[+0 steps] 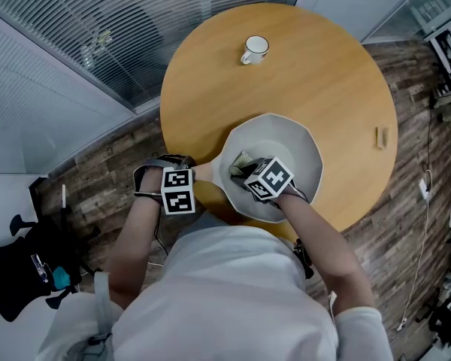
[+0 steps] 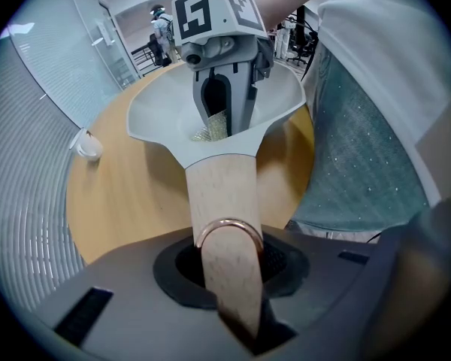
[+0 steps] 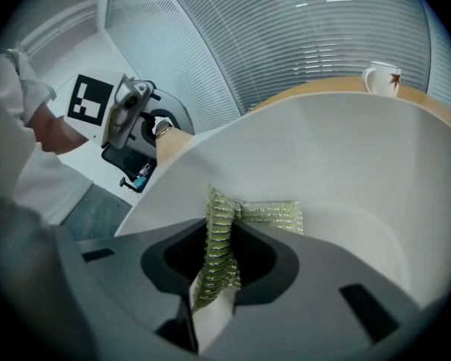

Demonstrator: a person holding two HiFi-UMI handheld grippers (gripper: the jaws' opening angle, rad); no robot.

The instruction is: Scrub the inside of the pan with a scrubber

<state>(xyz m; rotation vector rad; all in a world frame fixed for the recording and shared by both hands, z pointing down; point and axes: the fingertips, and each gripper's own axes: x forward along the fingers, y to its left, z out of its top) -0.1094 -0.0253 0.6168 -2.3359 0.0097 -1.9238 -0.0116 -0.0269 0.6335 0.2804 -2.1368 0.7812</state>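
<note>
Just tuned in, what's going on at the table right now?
A person is working on a white pan on the round wooden table. The left gripper is clamped on the pan's wooden handle, steadying it. The right gripper grips a green scrubber, which is down inside the pan, apparently against its inner surface. A white mug stands apart on the far side of the table.

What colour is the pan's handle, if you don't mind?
Pale wood handle, best seen in the left gripper view.
</note>
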